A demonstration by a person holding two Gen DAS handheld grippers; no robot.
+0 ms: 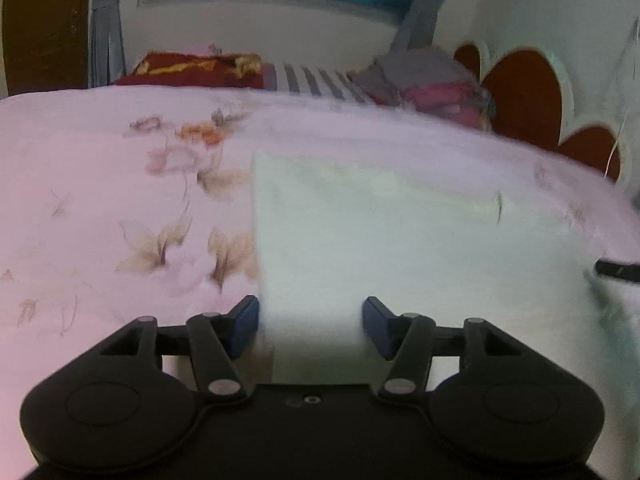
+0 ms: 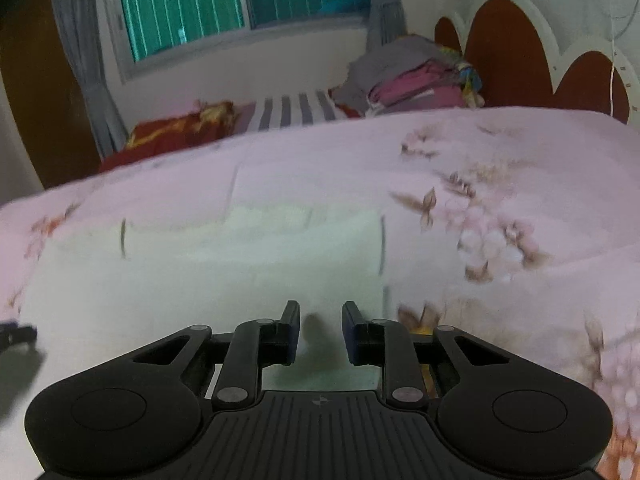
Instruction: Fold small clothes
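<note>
1. Pale white-green garment lies flat on the pink floral bedspread, spread wide. No clear finished fold shows, though a doubled band near its far edge may be a hem or collar; blurred, cannot tell.
2. Judged progress: early. Garment laid out, folds left to do.
3. Left claw sits over the garment's near-left corner, tilted down toward it. Jaws apart, released; cloth lies under and between them, not pinched.
4. Right claw sits over the garment's near edge, close to its right side, also angled down. Jaws narrow but gapped, nothing clamped; a shadow falls on the cloth in the gap.
5. Beyond the garment: stacked folded clothes by the scalloped headboard, red pillow toward the window.
6. Next, likely: pinch both near corners, lift, carry toward the far edge.
</note>
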